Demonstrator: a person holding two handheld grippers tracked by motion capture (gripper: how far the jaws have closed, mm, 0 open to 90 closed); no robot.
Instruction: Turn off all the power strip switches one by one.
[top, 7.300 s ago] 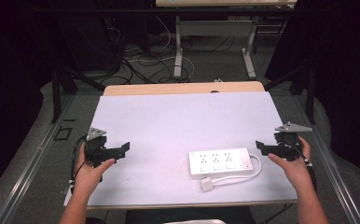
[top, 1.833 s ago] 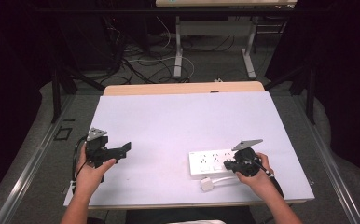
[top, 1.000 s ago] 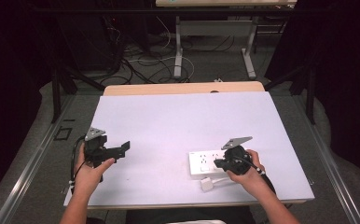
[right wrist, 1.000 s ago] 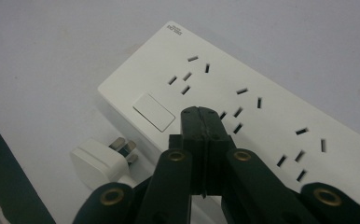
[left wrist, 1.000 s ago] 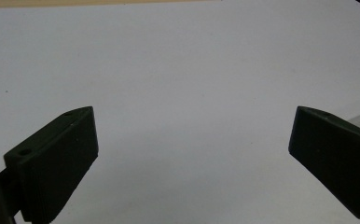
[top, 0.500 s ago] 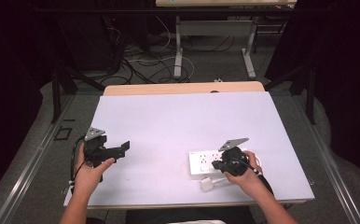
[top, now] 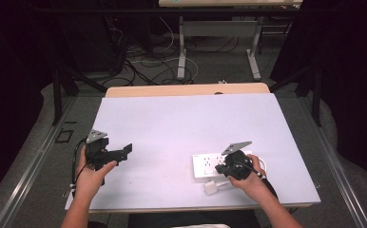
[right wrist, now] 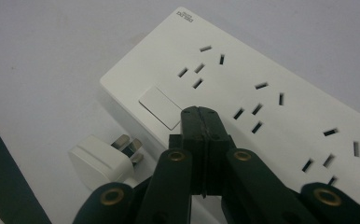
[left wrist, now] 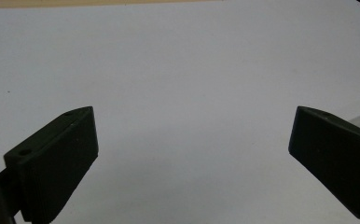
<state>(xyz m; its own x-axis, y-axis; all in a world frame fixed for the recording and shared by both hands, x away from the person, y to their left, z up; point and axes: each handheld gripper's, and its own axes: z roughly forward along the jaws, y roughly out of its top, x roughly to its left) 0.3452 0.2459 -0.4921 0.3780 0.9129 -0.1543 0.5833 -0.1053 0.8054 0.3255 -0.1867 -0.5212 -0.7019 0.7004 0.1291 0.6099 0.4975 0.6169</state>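
A white power strip [top: 209, 165] [right wrist: 271, 98] lies flat on the pale table [top: 181, 128] at the front right, with several socket sets and a white rocker switch [right wrist: 162, 106] at one end. Its white plug [top: 211, 187] [right wrist: 104, 160] lies loose on the table beside that end. My right gripper [top: 225, 167] [right wrist: 201, 112] is shut with nothing between its pads, its tip hovering over the strip just beside the switch. My left gripper [top: 124, 151] [left wrist: 192, 140] is held at the front left over bare table, jaws wide open and empty.
A wooden strip [top: 186, 89] runs along the table's far edge. Beyond it are desk legs and loose cables [top: 162, 57] on the floor. The strip's cord [top: 260, 164] loops at the right end of the strip.
Over the earlier frames my right gripper came in from the table's right edge to the power strip and crept left along it. The left gripper has stayed put.
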